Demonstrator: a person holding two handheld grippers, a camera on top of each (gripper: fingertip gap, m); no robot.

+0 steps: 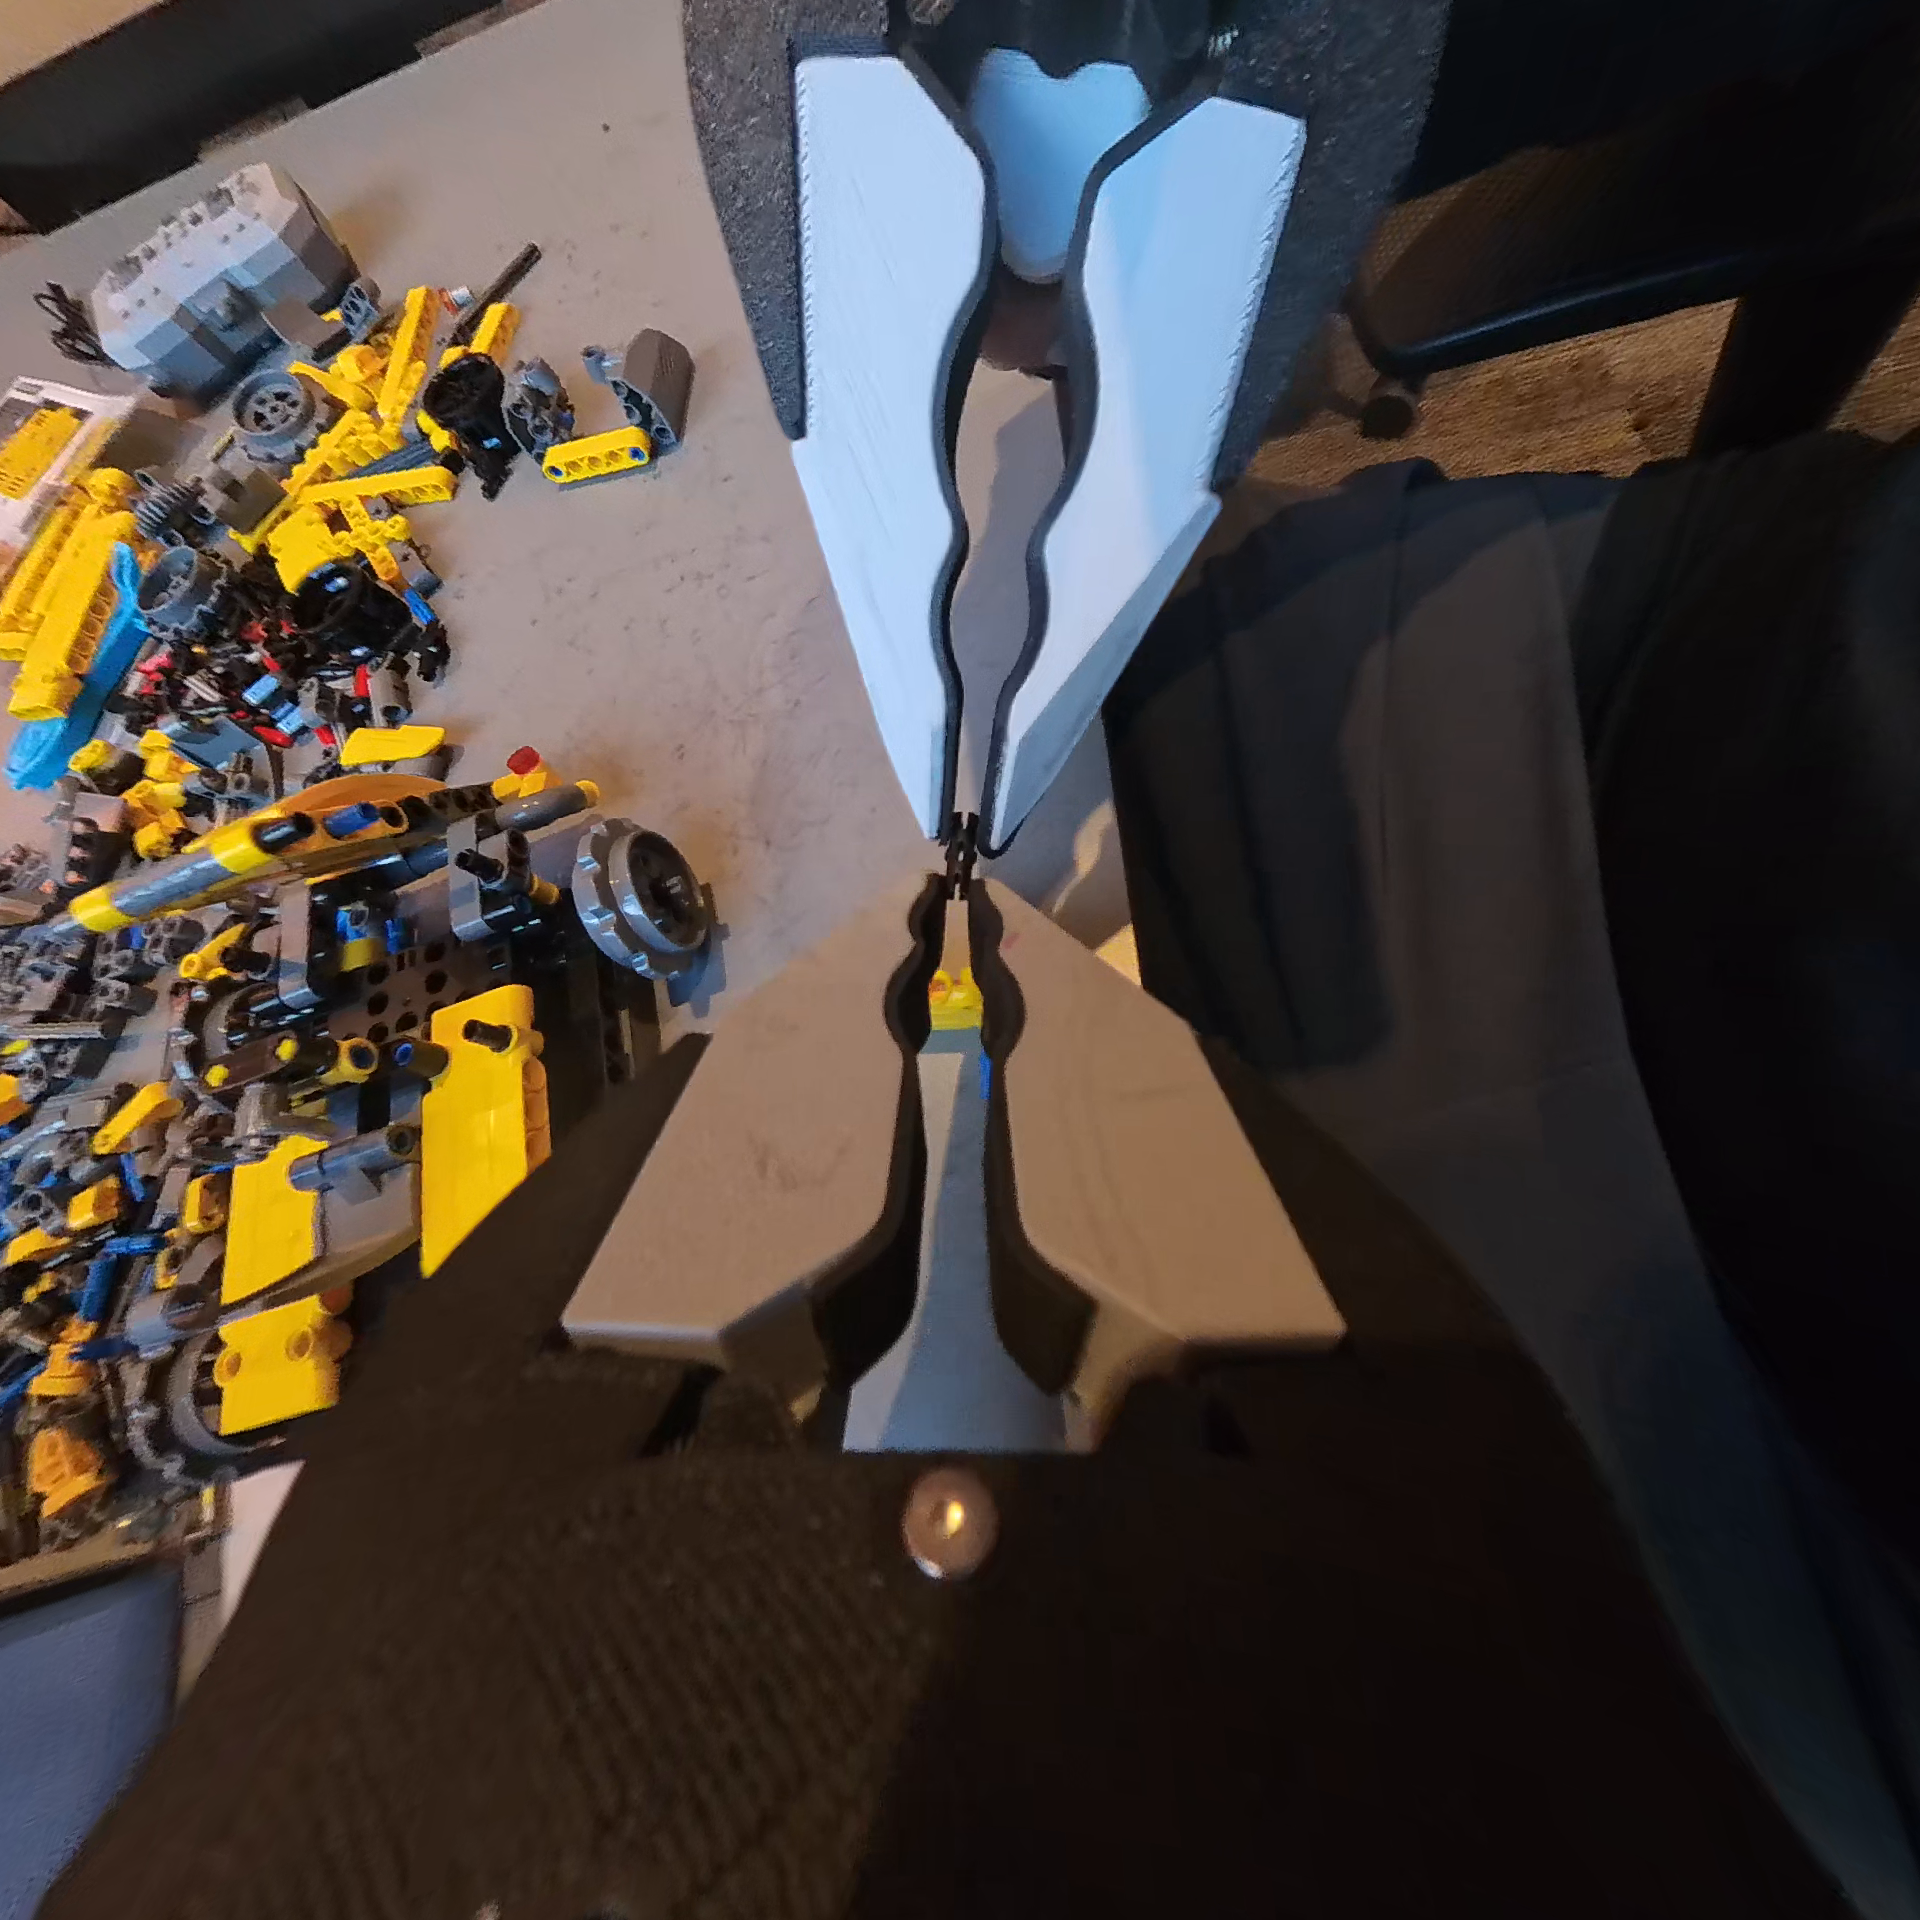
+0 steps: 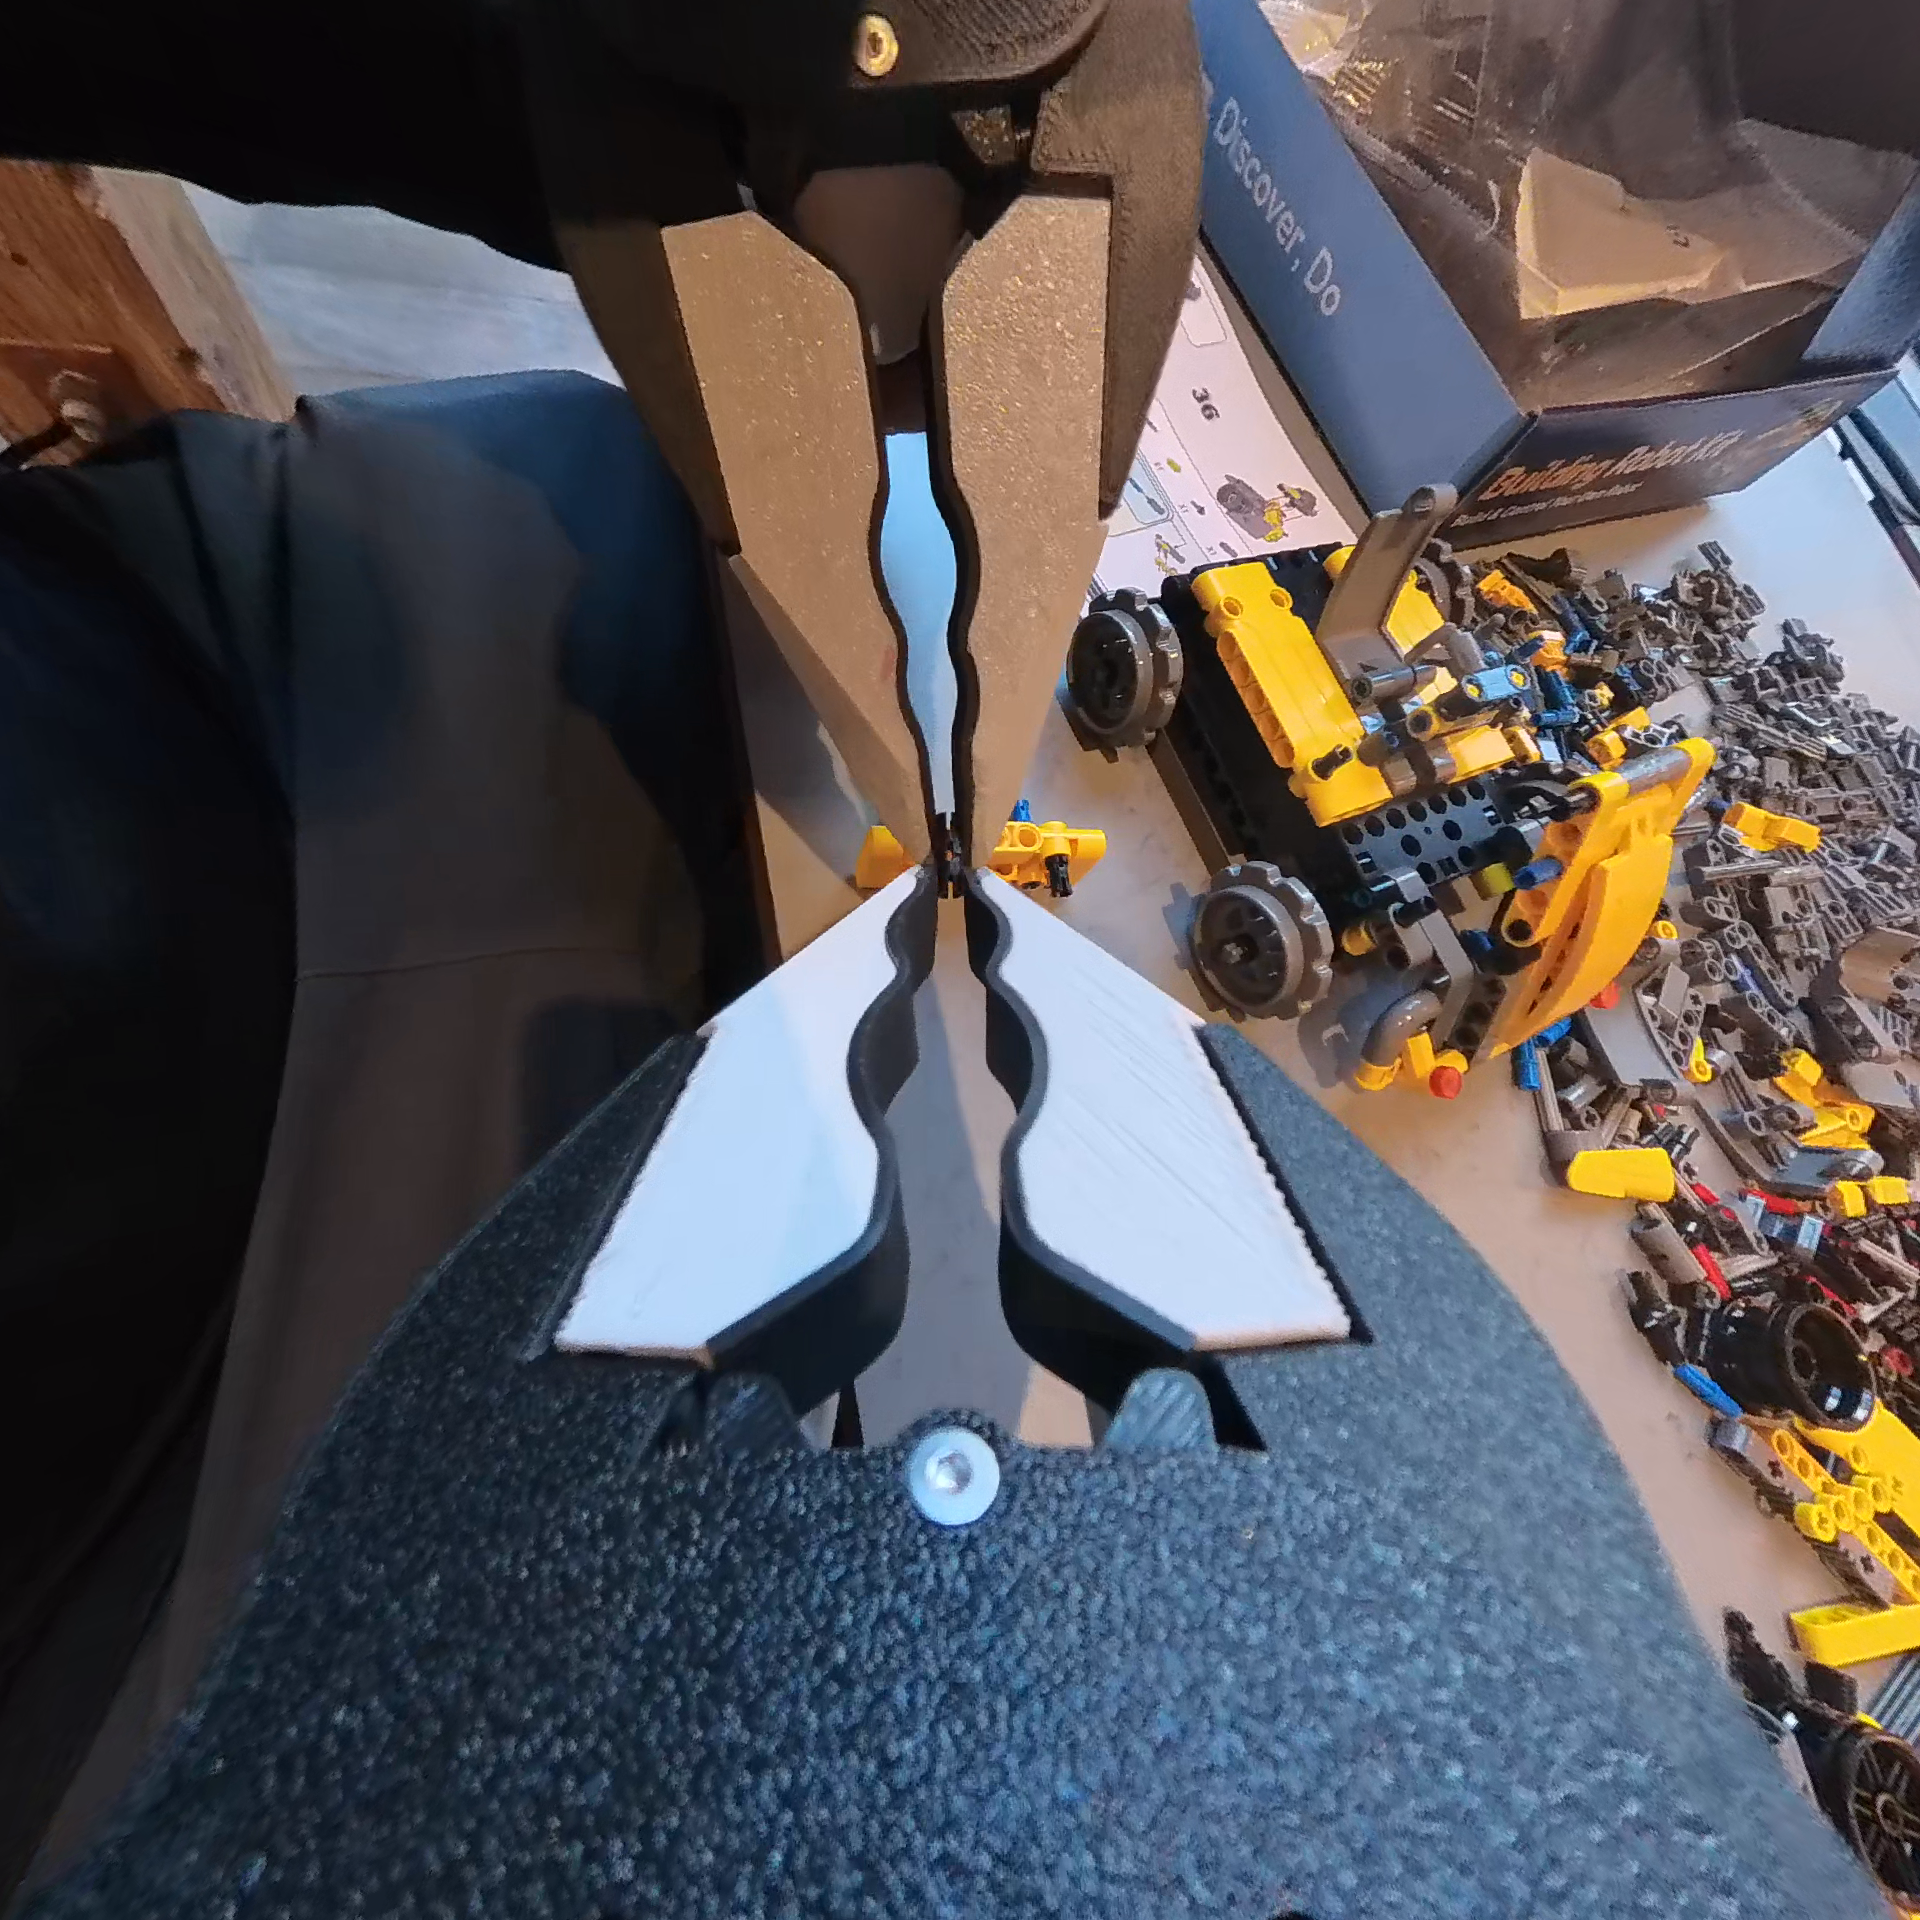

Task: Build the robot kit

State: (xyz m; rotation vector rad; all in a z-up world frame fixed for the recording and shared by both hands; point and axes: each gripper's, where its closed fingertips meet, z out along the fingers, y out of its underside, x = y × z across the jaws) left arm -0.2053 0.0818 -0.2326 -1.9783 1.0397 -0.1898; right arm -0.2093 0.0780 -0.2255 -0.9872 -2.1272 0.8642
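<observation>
My left gripper, with grey fingers, and my right gripper, with white fingers, meet tip to tip over the table's edge. Both are shut on one small black connector pin, each pinching one end. In the left wrist view the right gripper comes in from the top. In the right wrist view the left gripper comes in from the top. A small yellow brick assembly lies on the table just beneath the tips. It shows between the left fingers in the left wrist view.
A yellow and black wheeled model stands on the pale table beside a wide pile of loose pieces. A dark box, an instruction booklet and a grey motor block lie farther off. A person's dark clothing fills the other side.
</observation>
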